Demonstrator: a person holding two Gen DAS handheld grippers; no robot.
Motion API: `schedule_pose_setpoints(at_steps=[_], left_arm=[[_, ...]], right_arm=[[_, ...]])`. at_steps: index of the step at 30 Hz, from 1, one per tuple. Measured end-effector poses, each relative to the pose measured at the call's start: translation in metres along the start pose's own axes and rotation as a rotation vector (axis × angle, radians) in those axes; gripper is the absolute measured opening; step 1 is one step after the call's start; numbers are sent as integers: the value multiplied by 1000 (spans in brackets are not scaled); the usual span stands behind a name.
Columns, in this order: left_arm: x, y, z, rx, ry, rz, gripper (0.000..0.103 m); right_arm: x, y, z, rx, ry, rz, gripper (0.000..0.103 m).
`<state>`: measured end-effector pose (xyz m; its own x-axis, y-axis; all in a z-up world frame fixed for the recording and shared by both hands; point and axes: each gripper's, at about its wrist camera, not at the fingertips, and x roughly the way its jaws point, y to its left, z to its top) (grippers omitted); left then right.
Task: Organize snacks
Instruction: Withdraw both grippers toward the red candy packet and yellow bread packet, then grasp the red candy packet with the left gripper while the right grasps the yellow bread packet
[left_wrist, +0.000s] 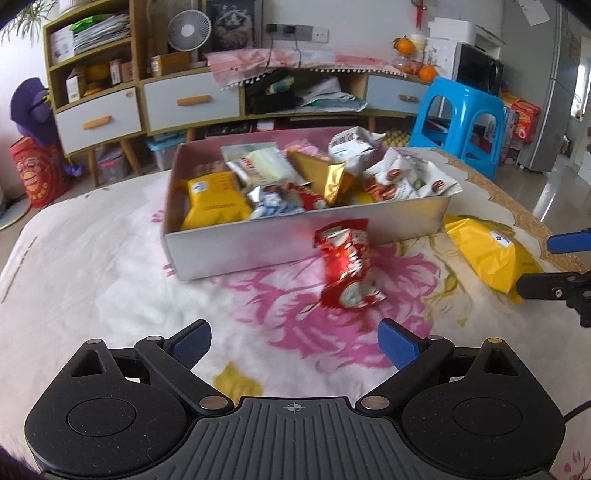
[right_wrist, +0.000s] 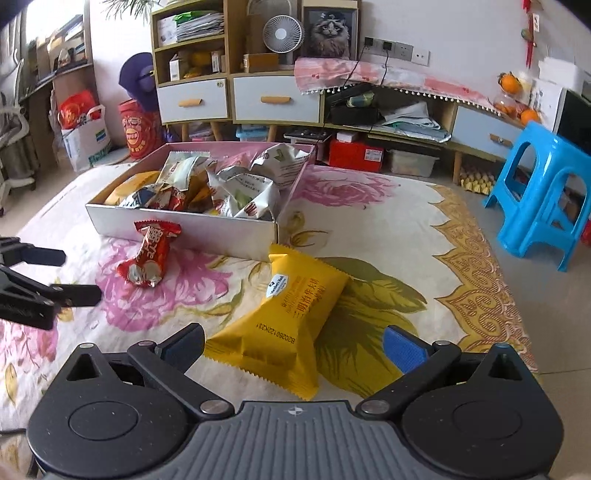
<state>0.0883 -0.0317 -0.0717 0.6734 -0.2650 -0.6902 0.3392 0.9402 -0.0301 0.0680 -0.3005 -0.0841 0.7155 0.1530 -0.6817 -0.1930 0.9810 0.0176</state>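
Red snack pack; yellow snack pack; pink-floral tablecloth; blue stool.

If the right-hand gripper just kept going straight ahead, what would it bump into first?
Most likely the yellow packet lying on the cloth directly ahead of the open right gripper. The box of snacks sits farther back and to the left, though depth is hard to judge.

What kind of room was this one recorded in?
Most likely a lived-in home living room. A low cabinet with drawers runs along the wall, with a small fan and a framed cat picture on top, and a blue plastic stool stands on the tiled floor beside the table.
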Motion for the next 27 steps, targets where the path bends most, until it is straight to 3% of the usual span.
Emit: schedule_pose_setpoints(at_steps=[14, 17, 27], left_arm=[[29, -17, 16, -56, -36, -44, 96], [34, -20, 18, -60, -35, -56, 91], [40, -17, 24, -93, -24, -42, 49]], right_arm=[[31, -5, 4, 102, 45, 22, 95], [35, -4, 5, 109, 50, 22, 95], [42, -3, 8, 123, 61, 21, 94]])
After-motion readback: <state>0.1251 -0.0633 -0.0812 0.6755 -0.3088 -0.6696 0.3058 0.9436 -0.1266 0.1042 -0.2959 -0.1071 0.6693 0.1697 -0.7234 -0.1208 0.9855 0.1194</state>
